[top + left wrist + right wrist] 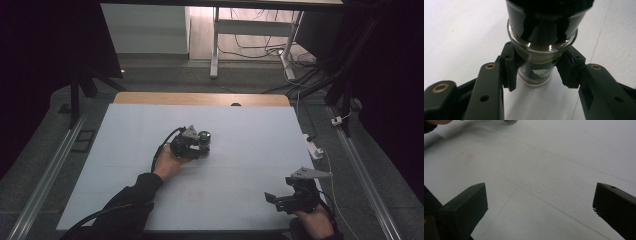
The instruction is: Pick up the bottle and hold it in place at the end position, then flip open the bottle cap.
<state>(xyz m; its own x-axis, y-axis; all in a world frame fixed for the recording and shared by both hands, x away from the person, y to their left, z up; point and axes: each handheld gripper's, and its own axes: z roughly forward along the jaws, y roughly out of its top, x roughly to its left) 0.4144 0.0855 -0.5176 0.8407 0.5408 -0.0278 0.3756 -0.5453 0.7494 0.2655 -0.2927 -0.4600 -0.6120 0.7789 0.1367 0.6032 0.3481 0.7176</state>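
resting low at the near right corner of the table [250, 150], the right gripper [274, 199] has its jaws spread wide with nothing between them, pointing left across the bare white sheet; in the right gripper view the two jaws stand far apart over plain surface. the hand [316, 222] behind it sits near the table's near edge, wrist low, which reads as a waiting pose rather than a reach. farther in, near the table's middle, the left gripper [197, 145] is closed on a small glass jar [541, 50] with a dark lid and brown powder inside. the jaws press its sides just below the glass shoulder, probably so the rim stops it slipping. the jar stands upright on the table. the left forearm stretches forward and rightward, hand [167, 162] wrapped round the gripper's body.
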